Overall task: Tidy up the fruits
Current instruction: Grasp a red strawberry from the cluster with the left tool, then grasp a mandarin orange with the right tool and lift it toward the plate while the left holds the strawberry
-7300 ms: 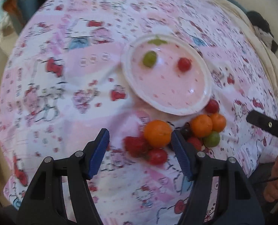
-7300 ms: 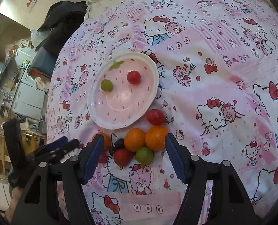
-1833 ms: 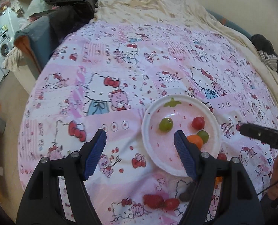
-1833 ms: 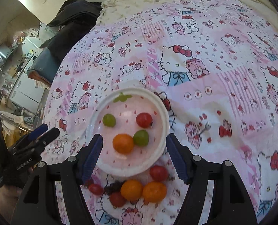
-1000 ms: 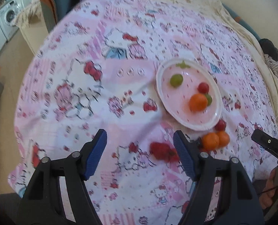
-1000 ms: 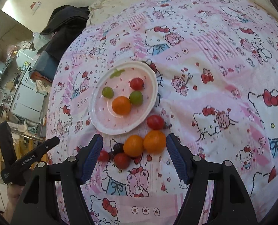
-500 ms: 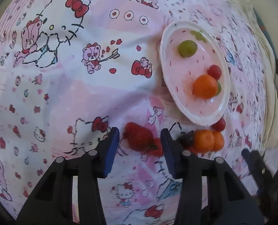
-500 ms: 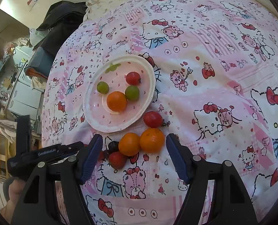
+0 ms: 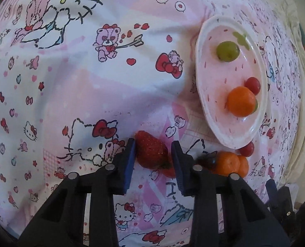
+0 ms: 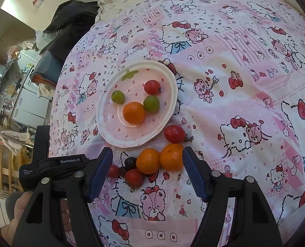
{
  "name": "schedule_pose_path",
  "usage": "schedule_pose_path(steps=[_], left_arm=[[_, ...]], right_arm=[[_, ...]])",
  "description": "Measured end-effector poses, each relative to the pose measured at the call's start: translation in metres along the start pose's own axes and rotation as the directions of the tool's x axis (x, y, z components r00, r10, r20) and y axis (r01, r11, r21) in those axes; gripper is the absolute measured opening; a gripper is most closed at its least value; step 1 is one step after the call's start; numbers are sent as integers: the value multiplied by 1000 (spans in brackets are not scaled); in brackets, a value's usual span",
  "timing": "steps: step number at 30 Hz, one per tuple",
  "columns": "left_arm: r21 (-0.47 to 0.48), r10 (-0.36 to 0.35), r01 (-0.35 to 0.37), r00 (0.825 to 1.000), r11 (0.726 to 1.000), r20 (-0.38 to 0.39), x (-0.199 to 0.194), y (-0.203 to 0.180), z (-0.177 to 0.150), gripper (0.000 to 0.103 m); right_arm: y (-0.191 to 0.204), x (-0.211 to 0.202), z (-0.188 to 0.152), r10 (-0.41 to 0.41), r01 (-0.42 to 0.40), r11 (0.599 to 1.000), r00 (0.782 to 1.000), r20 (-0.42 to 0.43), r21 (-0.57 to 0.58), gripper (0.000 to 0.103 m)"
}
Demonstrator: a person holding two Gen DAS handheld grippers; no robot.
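Pink cartoon-print bedspread (image 9: 74,86). Left gripper (image 9: 152,154) closing around a strawberry (image 9: 150,152), left pad touching, right pad just clear. Right gripper (image 10: 147,173) wide open, empty, above two oranges (image 10: 159,160) near the plate (image 10: 105,131) rim.

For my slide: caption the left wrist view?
Left hand-held gripper closing around a strawberry on the patterned bedsheet, beside the fruit plate.

Bed with pink cartoon-print sheet (image 10: 245,94). On it: white plate (image 10: 103,111); just below plate, loose fruit: red tomato (image 10: 174,133), two oranges (image 10: 159,160), strawberry (image 9: 150,152), dark grapes (image 10: 129,162), small red tomato (image 10: 113,170).
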State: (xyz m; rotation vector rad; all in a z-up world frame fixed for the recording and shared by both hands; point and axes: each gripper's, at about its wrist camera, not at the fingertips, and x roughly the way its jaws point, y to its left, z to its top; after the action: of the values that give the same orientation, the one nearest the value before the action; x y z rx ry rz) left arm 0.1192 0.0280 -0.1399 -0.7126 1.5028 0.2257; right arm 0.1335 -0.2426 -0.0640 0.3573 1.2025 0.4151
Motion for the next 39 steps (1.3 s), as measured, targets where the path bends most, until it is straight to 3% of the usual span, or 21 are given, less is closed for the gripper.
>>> schedule_pose_path(steps=[2,11,15,18,21,25,29,33,39], left_arm=[[7,6,-6,1000,1000,2,1,0,1,26],[90,-26,23,999,996,33,-18,9,-2,26],[179,-25,12,997,984,72,-39,10,-6,26],[288,15,-53,991,956,131,-53,6,-14,26],[371,81,-169,967,913,241,-64,-2,-23,26],[387,74,-167,967,907,245,-67,0,-22,26],[393,66,-165,965,905,253,-67,-5,-22,26],[409,77,-195,955,892,287,-67,-11,-26,26],[441,68,-214,944,871,323,-69,-25,-32,26]], right_arm=[[0,0,0,-2,2,1000,1000,1,-2,73],[-4,0,0,-18,18,1000,1000,5,4,73],[-8,1,-1,-19,19,1000,1000,-3,22,73],[-15,5,-1,-2,3,998,1000,-18,61,73],[-27,17,-1,23,-14,992,997,-69,123,73],[-32,43,-3,47,-21,987,986,-160,156,55],[-33,56,-1,-36,62,988,982,-184,139,53],[-42,69,-5,-58,95,983,972,-228,155,50],[-41,68,-3,-34,63,990,975,-219,125,41]])
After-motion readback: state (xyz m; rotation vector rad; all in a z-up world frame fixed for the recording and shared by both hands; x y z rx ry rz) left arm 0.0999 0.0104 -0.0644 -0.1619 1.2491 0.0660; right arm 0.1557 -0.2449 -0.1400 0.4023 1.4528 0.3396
